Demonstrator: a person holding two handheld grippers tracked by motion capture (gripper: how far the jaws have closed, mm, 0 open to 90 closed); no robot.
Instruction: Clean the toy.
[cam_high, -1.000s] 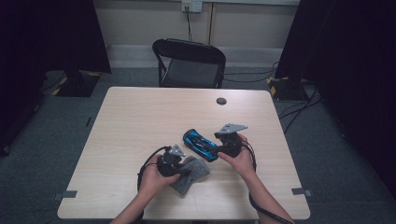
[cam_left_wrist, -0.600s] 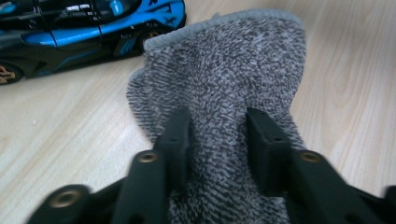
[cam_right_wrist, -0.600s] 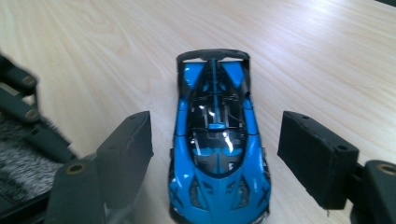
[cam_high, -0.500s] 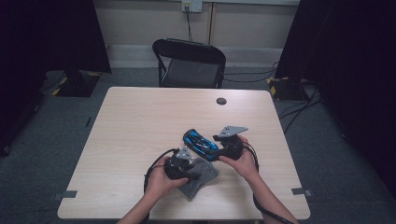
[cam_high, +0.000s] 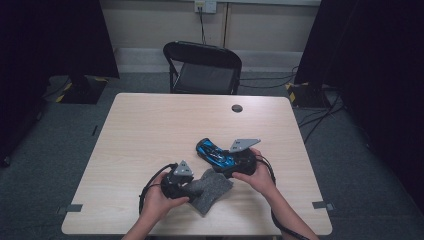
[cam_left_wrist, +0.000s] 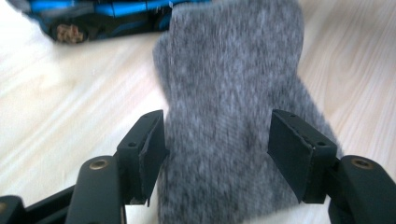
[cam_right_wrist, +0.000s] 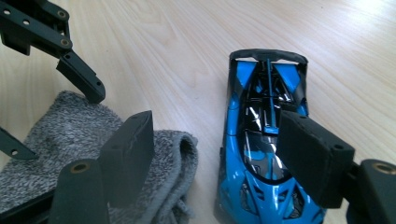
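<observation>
Item 1, cloth (cam_high: 212, 189): grey, folded, lower middle of the high view, just left of the car. My left gripper (cam_left_wrist: 217, 149) straddles it; its jaws have just been opening and stand apart, pads off the fabric.

Item 2, car (cam_high: 216, 153): blue toy, right of centre. My right gripper (cam_right_wrist: 215, 163) stands over it, jaws apart; grip uncertain, the near pad off the body.

Item 3, table (cam_high: 150, 130): pale wood.

Handling note: I'd re-grip the cloth by its fold, steady the car firmly, then wipe lightly along the bodywork.
</observation>
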